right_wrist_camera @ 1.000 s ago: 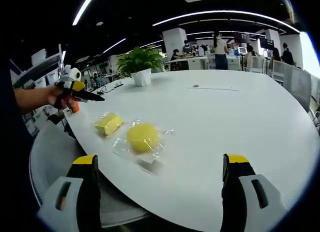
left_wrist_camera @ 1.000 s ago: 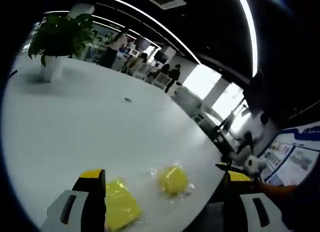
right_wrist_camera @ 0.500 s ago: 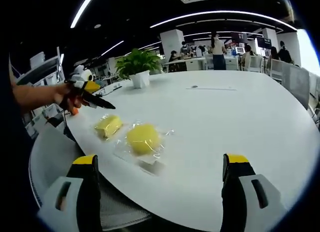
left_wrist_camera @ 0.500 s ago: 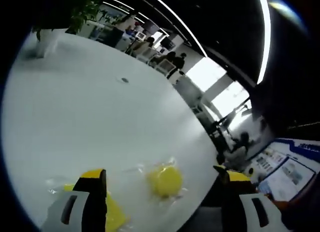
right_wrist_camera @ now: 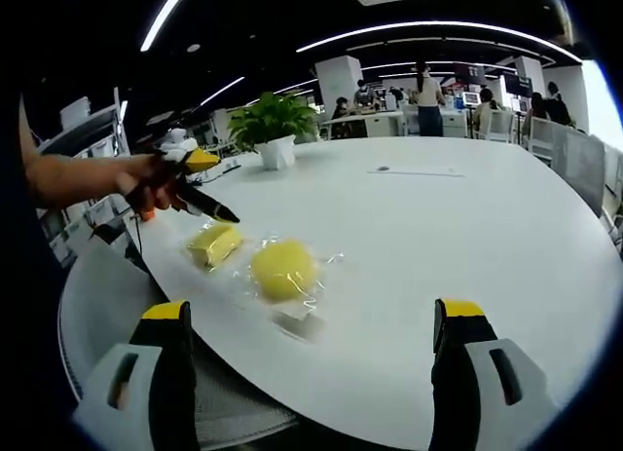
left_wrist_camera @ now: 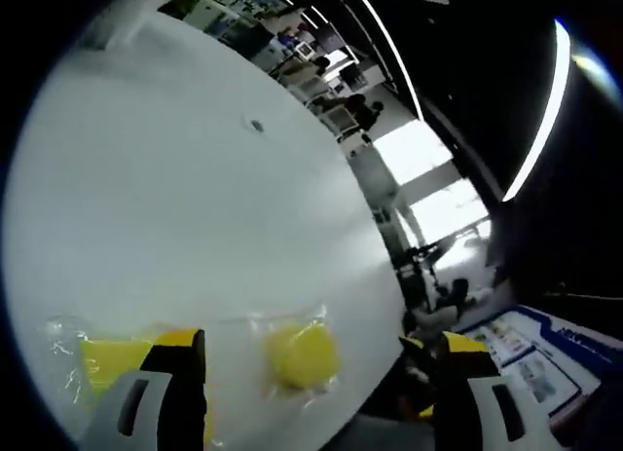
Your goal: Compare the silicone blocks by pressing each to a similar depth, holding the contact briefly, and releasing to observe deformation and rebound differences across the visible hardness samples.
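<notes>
Two yellow silicone samples lie in clear wrap near the desk (right_wrist_camera: 467, 227) edge closest to the person: a rectangular block (right_wrist_camera: 214, 244) and a rounder dome (right_wrist_camera: 283, 269), just beside each other, not touching as far as I can tell.

Change over the last second: the left claw (right_wrist_camera: 209, 212), seen in the right gripper view held in a hand (right_wrist_camera: 146, 183), has come in from beyond the desk edge and now points down at the block, its tip just above or beside the block's far end. Contact not confirmed. From this side the jaws look drawn together to a dark point, but in the left gripper view its own claw (left_wrist_camera: 311, 393) stands wide apart, with the dome (left_wrist_camera: 302, 354) between the jaws and the block (left_wrist_camera: 112, 358) partly behind the left jaw. I take the own view as the truer reading: apart.

Right claw (right_wrist_camera: 316, 373) is apart, holding nothing, hanging off the near desk edge, well short of both samples.

A potted plant (right_wrist_camera: 271, 125) stands at the far side of the desk.

Judgement: the approach to the first press is under way; no press, hold or release is done yet. The block looks like the first target. Loose wrap may slide under the tip.
</notes>
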Demonstrator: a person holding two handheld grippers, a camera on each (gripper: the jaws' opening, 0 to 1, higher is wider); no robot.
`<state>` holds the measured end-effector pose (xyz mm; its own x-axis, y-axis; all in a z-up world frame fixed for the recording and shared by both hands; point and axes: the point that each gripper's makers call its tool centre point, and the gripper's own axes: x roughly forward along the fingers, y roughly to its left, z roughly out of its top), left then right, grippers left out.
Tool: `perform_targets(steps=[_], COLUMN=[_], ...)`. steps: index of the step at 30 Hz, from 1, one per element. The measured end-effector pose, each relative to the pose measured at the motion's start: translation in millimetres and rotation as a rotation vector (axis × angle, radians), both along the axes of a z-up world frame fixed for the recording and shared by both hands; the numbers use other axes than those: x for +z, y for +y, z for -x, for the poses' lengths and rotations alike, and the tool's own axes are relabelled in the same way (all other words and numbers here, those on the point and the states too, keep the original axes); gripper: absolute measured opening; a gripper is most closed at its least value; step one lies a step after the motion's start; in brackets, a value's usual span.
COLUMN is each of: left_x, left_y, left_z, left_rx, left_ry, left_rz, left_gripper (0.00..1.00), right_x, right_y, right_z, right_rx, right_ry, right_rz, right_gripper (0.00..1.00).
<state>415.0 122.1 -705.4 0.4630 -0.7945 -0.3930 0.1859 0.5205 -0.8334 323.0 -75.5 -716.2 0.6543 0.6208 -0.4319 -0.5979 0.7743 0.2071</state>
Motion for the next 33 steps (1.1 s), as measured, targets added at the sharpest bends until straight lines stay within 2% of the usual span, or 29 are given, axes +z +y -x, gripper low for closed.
perform_targets(steps=[1, 4, 7, 9, 10, 11, 16, 21, 22, 26, 29, 33], left_x=[-2.1, -5.1, -11.5, -11.9, -17.2, -21.3, -28.6, -42.8, -48.1, -54.9, -65.2, -76.8], left_y=[-1, -5, -12, -15, -15, -16, -30, -33, -32, -34, -32, -30], left_z=[-0.7, -4.0, -7.7, -8.7, -13.0, -14.8, -10.2, -13.8, -14.5, -17.0, -16.6, -15.9], left_rx=[0.008, -0.001, -0.004, 0.0, -0.002, 0.001, -0.029, -0.028, -0.013, -0.007, -0.015, -0.008], left_ry=[0.025, 0.038, 0.08, 0.069, 0.031, 0.024, 0.053, 0.069, 0.1, 0.137, 0.133, 0.165], left_rz=[0.008, 0.016, 0.049, 0.044, 0.008, -0.008, -0.007, -0.015, -0.023, -0.017, -0.076, -0.087], left_gripper=[1.0, 1.0, 0.97, 0.91, 0.88, 0.88, 0.83, 0.71, 0.69, 0.57, 0.56, 0.44], right_x=[-0.3, 0.3, -0.6, -0.4, 0.0, 0.5, 4.6, 4.8, 5.5, 6.1, 5.8, 4.0], right_y=[0, -1, -2, -2, -3, -4, -5, -3, -2, 0, 0, -3], right_z=[1, 2, 3, 4, 5, 5, 5, 6, 7, 10, 12, 14], right_rx=[-0.001, -0.004, -0.003, -0.002, -0.002, -0.002, -0.008, -0.007, -0.006, -0.004, -0.005, -0.011], right_ry=[0.002, 0.002, 0.004, 0.006, 0.005, 0.006, 0.0, 0.002, 0.002, 0.001, 0.008, 0.015], right_rz=[0.001, -0.002, 0.001, 0.002, 0.0, 0.0, -0.006, -0.012, -0.015, -0.023, -0.03, -0.032], right_gripper=[0.96, 0.96, 0.96, 0.96, 0.96, 0.96, 0.96, 0.96, 0.96, 0.96, 0.96, 0.96])
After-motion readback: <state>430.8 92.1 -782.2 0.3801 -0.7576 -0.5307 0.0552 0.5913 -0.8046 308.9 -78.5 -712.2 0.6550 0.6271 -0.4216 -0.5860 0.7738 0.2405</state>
